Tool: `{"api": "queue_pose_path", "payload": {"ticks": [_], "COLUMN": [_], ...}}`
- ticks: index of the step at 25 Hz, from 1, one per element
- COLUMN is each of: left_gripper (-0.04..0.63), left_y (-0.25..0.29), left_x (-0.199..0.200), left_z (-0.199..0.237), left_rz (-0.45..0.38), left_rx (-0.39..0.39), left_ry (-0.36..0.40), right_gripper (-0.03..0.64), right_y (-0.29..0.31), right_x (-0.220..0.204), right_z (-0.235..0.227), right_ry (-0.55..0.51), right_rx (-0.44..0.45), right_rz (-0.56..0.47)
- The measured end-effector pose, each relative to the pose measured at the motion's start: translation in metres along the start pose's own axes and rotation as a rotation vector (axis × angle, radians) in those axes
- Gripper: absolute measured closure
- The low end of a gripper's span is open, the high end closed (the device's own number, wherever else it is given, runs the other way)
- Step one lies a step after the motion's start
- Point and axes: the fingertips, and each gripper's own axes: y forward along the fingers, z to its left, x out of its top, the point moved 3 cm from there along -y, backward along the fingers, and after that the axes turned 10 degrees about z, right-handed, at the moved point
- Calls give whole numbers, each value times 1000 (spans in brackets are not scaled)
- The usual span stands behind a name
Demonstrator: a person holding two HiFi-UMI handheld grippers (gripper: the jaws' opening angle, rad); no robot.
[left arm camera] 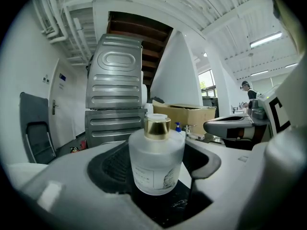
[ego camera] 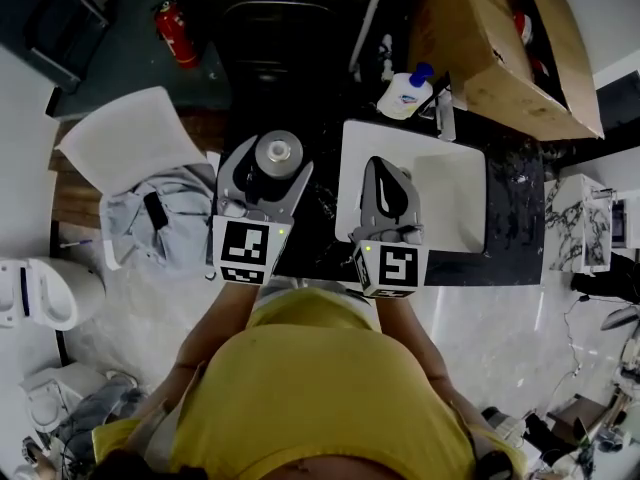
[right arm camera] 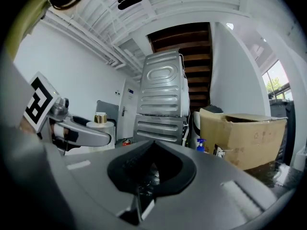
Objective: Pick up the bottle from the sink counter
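The bottle (ego camera: 278, 153) is frosted glass with a gold cap and a small label, and it stands upright. My left gripper (ego camera: 272, 168) is shut on the bottle (left arm camera: 156, 159), one jaw on each side of its body, over the dark counter (ego camera: 318, 218) left of the sink. The right gripper view shows the bottle's gold cap (right arm camera: 100, 118) at the left, above the left gripper's finger. My right gripper (ego camera: 381, 165) is shut and empty, hanging over the left part of the white sink (ego camera: 450, 198). Its jaw tips (right arm camera: 153, 145) meet with nothing between them.
A blue-capped dispenser bottle (ego camera: 408, 93) and a faucet (ego camera: 445, 108) stand behind the sink. A large open cardboard box (ego camera: 500, 38) sits at the back right. Grey clothing (ego camera: 160, 218) lies left of the counter, and a red fire extinguisher (ego camera: 175, 33) stands further back.
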Motion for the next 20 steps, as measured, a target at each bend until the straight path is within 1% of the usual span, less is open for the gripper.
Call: {"api": "queue_pose_path", "payload": {"ticks": [20], "left_gripper": [261], "left_y": [1], "left_x": [-4], "left_z": [3], "left_rz": [3], "left_rx": [-8], "left_ry": [4], "right_gripper": [617], "right_y": [8], "right_x": [-11], "right_z": [3], "right_ry": [-5], "right_rx": [8], "right_rz": [31]}}
